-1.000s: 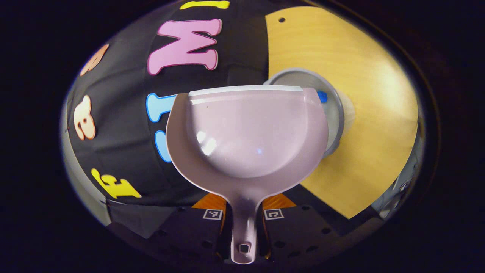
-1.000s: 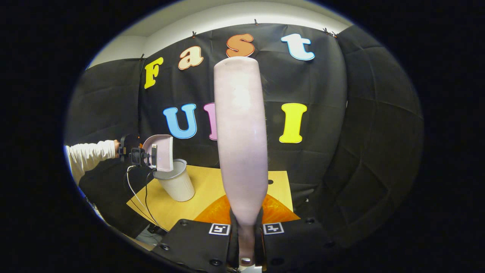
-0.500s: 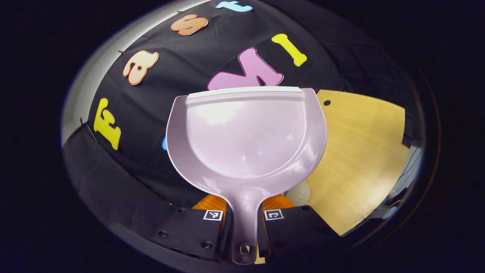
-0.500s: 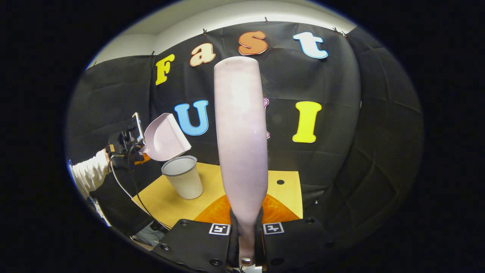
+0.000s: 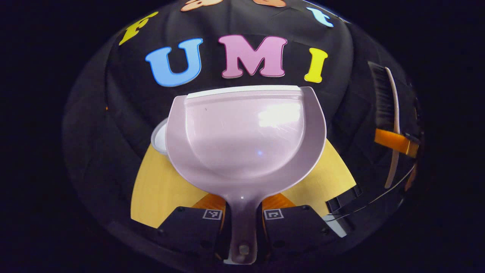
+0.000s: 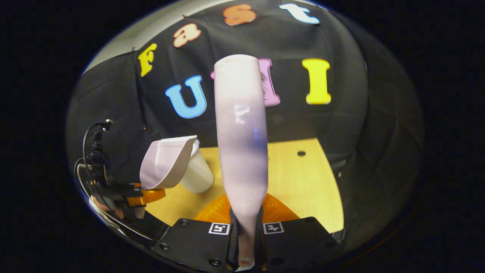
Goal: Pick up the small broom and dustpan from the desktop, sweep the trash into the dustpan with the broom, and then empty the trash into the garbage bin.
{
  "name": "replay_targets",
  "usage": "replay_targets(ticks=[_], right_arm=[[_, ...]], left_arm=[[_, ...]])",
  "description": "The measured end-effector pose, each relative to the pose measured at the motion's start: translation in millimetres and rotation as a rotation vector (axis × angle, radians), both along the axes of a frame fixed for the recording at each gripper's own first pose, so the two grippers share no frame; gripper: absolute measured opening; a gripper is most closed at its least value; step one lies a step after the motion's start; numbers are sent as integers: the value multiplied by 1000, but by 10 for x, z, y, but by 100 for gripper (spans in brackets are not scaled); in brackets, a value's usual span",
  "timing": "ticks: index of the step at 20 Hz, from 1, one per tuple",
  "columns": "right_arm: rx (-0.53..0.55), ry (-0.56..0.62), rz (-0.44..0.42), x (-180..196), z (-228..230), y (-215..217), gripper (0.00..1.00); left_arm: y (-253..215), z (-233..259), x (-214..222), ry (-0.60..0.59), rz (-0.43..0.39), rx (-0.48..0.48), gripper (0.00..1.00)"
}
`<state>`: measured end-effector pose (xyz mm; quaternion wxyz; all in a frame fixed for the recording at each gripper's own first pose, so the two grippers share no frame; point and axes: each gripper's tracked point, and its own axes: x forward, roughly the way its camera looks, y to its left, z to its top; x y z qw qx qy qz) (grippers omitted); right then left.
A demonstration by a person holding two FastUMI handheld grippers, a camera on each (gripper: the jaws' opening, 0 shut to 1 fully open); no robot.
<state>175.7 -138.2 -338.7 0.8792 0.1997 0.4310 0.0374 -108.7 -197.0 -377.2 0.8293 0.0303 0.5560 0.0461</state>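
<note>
In the left gripper view, the handle of the pale pink dustpan [image 5: 246,136] is clamped between the two fingers of the left gripper [image 5: 242,227], one finger pressed on each side. The pan is held above the wooden table [image 5: 159,189], its scoop facing the camera and its lip turned toward the booth's back wall. No trash can be made out in the scoop. The rim of the white garbage bin [image 5: 158,136] is seen just behind the pan's left edge. At the far right of this view the broom [image 5: 390,113] is seen upright, bristles toward the left.

In the right gripper view, the broom [image 6: 240,144] is gripped by its handle between the fingers of the right gripper [image 6: 246,242], closed on it from both sides, and it is held upright above the table [image 6: 303,182]. Farther off on the left, the dustpan [image 6: 166,163] is seen raised off the table in the left gripper [image 6: 142,195], with the garbage bin [image 6: 197,172] standing on the table just behind it.
</note>
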Motion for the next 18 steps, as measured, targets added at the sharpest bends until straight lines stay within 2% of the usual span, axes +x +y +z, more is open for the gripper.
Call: replay_targets(ticks=[3, 6, 9, 12, 18], right_arm=[[2, 225, 25, -80, -805, 306, 17], [9, 438, 22, 19, -1238, 427, 17], [-13, 559, 16, 190, -1284, 416, 18], [-34, 694, 45, 257, -1318, 463, 18], [-122, 910, 149, 240, -1135, 348, 18]], left_arm=[[-58, -472, -150, 96, 0, 7, 24], [4, -1015, -265, 227, 62, 7, 24], [82, -1404, -357, 351, 141, -28, 24], [135, -1658, -350, 457, 133, 6, 23], [111, -1753, -171, 630, 155, -19, 24]])
